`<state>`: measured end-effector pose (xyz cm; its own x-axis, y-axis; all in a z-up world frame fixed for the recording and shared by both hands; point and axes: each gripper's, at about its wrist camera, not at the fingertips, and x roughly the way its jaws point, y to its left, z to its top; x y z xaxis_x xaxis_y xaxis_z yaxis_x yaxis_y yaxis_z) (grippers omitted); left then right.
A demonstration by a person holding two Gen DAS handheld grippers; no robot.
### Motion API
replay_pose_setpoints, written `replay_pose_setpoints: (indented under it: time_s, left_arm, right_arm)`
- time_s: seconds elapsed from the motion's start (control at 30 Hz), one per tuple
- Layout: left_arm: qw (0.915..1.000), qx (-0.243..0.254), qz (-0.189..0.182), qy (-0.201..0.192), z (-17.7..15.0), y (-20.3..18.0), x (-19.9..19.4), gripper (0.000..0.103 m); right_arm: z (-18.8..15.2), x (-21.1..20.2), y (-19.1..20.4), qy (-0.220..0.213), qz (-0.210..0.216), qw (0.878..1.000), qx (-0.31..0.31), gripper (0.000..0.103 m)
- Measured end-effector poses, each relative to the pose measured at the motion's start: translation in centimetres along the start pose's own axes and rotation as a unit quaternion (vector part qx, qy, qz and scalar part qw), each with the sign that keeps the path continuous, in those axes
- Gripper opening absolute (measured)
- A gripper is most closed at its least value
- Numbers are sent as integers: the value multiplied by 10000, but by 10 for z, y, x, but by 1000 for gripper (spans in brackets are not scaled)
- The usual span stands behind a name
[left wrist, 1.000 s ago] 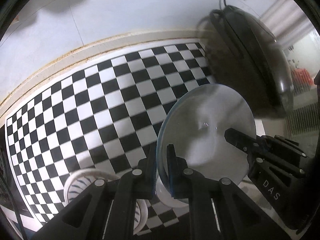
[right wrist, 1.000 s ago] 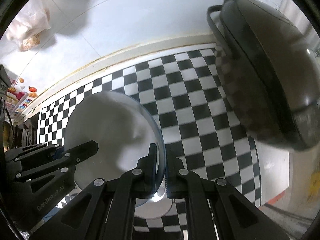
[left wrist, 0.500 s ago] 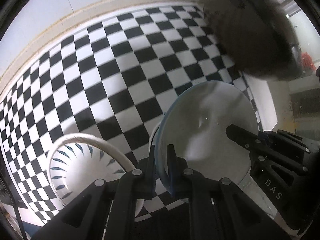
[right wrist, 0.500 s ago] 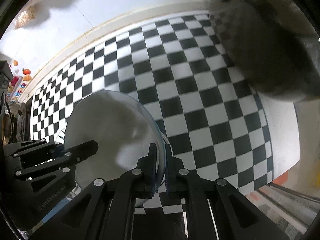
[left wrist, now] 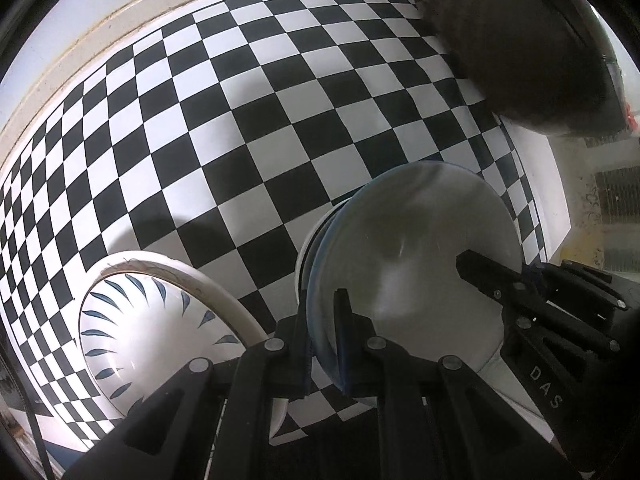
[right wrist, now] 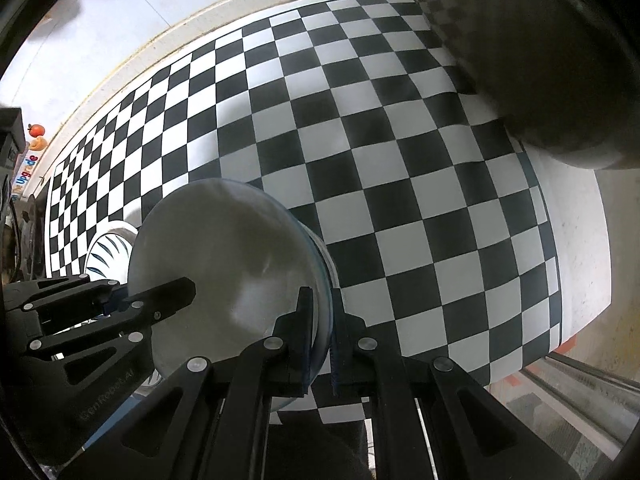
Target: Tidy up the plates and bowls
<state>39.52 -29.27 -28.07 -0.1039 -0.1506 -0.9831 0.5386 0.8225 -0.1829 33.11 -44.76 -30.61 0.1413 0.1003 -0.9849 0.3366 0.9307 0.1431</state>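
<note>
Glass plate (left wrist: pixel 416 248), stiff, smooth, likely slippery and breakable, hangs just above the checkered desk (left wrist: pixel 248 128) beside a patterned bowl (left wrist: pixel 152 336), its opposite rims pinched by the left hand-held gripper (left wrist: pixel 322 336) and right hand-held gripper (right wrist: pixel 320 332)

A checkered tabletop (left wrist: pixel 280 128) carries a blue-patterned bowl (left wrist: pixel 152 332) and a dark pot (left wrist: pixel 532 48).

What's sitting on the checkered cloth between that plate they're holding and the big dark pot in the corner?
Nothing: from the plate to the dark pot the right wrist view shows only bare checkered cloth.
</note>
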Motion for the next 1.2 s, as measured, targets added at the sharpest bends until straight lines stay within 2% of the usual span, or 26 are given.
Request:
replay_pose_setpoints:
  time_s: [0.27,0.7,0.93,1.2]
  left_arm:
    - [9997,159,155,-80,-5,-6,4,8]
    - [10000,-11,8,-40,-3,0,1,9]
    - [9995,70,294,-47,-6,-2,-1,11]
    - [9996,-11,290,-62,-9,-1,-1,11]
  right_arm:
    - [-4,0,-2,-11,-14,10000,14,8]
    - [-4,5,-5,96,93,9999,68,10]
    - [-5,5,-5,103,120,9998,73,10]
    - [-5,4,-2,115,55,9999,-20,11]
